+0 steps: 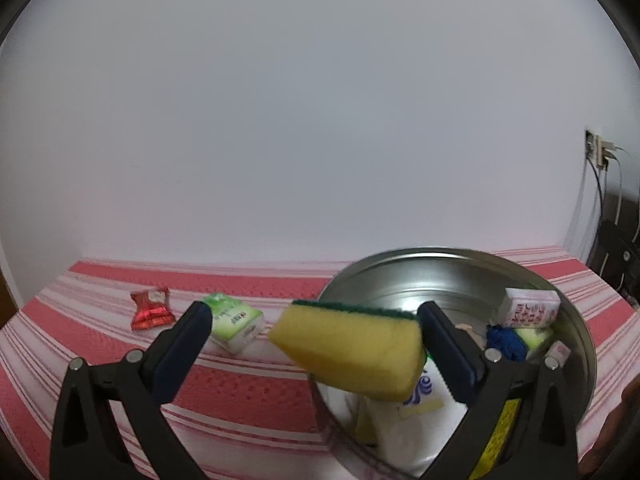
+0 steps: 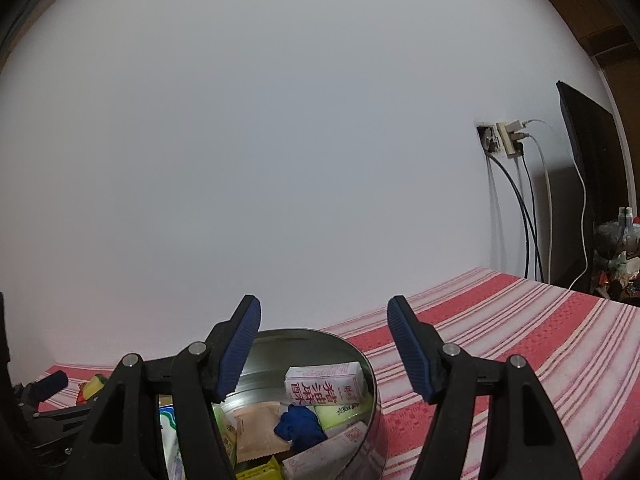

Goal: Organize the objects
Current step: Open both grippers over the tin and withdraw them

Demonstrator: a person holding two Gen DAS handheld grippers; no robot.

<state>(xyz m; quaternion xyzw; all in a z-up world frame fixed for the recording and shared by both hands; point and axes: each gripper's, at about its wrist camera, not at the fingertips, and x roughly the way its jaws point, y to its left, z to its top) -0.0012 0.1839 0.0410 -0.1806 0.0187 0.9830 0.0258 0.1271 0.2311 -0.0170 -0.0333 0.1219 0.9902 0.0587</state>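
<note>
In the left wrist view my left gripper (image 1: 316, 320) is open wide. A yellow sponge with a green scrub top (image 1: 352, 350) lies tilted against its right finger, over the near left rim of a round metal tin (image 1: 576, 320); the left finger stands clear of it. The tin holds a white box with red characters (image 1: 528, 307), a blue cloth (image 1: 505, 342) and white packets. In the right wrist view my right gripper (image 2: 324, 344) is open and empty above the same tin (image 2: 374, 392), with the box (image 2: 326, 388) and blue cloth (image 2: 298, 426) inside.
A red foil packet (image 1: 151, 309) and a green and white tissue pack (image 1: 234, 322) lie on the red and white striped cloth (image 1: 240, 384) left of the tin. A white wall stands behind. A socket with cables (image 2: 506, 140) and a dark monitor (image 2: 588, 184) are at the right.
</note>
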